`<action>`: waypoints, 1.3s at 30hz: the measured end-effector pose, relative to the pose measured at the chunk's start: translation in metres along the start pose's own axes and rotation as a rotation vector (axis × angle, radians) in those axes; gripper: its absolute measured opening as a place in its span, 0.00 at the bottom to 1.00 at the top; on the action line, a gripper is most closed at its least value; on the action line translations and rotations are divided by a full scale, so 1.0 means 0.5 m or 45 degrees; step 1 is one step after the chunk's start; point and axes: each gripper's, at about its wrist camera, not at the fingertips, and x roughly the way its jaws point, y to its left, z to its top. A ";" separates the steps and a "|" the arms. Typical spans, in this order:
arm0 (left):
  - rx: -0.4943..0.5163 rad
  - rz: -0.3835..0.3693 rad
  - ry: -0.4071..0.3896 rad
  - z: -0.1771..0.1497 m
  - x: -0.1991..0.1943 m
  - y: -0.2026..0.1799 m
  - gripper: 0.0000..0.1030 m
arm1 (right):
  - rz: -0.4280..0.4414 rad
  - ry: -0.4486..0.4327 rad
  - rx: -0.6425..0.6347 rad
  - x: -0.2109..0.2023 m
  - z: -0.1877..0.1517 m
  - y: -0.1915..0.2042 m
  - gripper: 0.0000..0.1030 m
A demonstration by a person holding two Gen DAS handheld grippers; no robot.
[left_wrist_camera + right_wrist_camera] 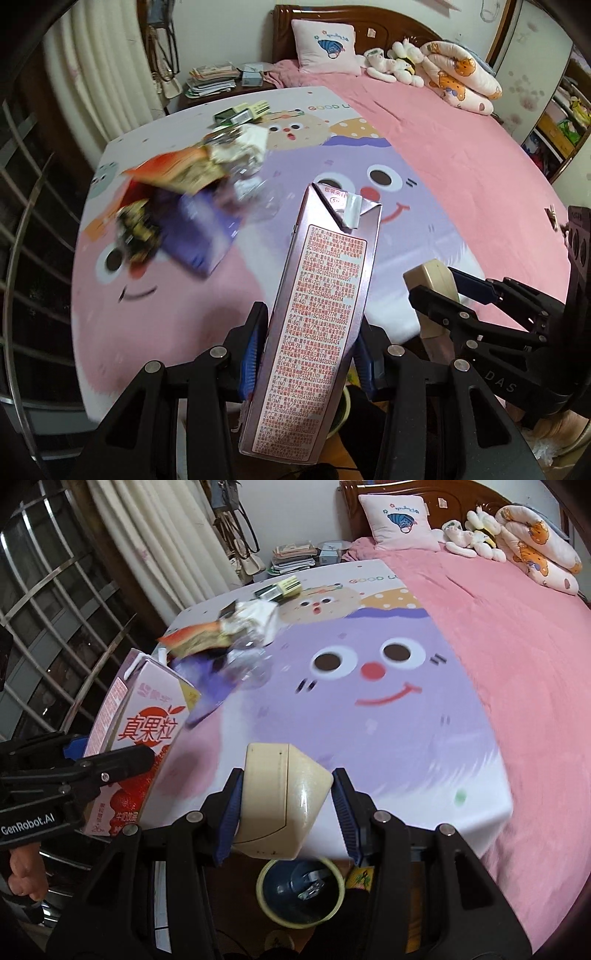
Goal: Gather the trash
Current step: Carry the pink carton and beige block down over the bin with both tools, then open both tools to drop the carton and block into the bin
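My left gripper (310, 339) is shut on a pink milk drink carton (317, 314), held upright over the bed's near edge; the carton also shows in the right wrist view (136, 734). My right gripper (286, 805) is shut on a cream plastic box-shaped item (280, 797), also seen in the left wrist view (432, 288). A trash bin with a yellow-green rim (301, 891) stands on the floor right below the right gripper. A pile of trash (184, 195) with an orange wrapper, a purple box and crumpled white paper lies on the bed at the left.
A cartoon-print sheet (369, 686) covers the pink bed. A green and yellow box (243, 112) lies further back. A pillow (327, 46), plush toys and a rolled quilt (461, 74) sit at the headboard. A nightstand with papers (218, 79) and window bars (55, 609) are on the left.
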 end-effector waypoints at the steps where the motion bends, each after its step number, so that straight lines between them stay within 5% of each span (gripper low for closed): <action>1: -0.003 0.001 -0.005 -0.021 -0.013 0.009 0.41 | 0.000 -0.004 0.004 -0.012 -0.021 0.015 0.43; 11: -0.043 -0.009 -0.011 -0.263 -0.117 0.085 0.41 | -0.015 0.024 0.010 -0.097 -0.205 0.119 0.43; 19: -0.099 -0.031 0.090 -0.395 -0.091 0.091 0.41 | -0.011 0.180 -0.018 -0.076 -0.324 0.136 0.43; 29: -0.196 -0.031 0.286 -0.516 0.087 0.061 0.41 | 0.021 0.379 0.088 0.094 -0.459 0.054 0.43; 39: -0.260 -0.004 0.370 -0.621 0.374 0.033 0.41 | -0.007 0.516 0.150 0.369 -0.607 -0.083 0.43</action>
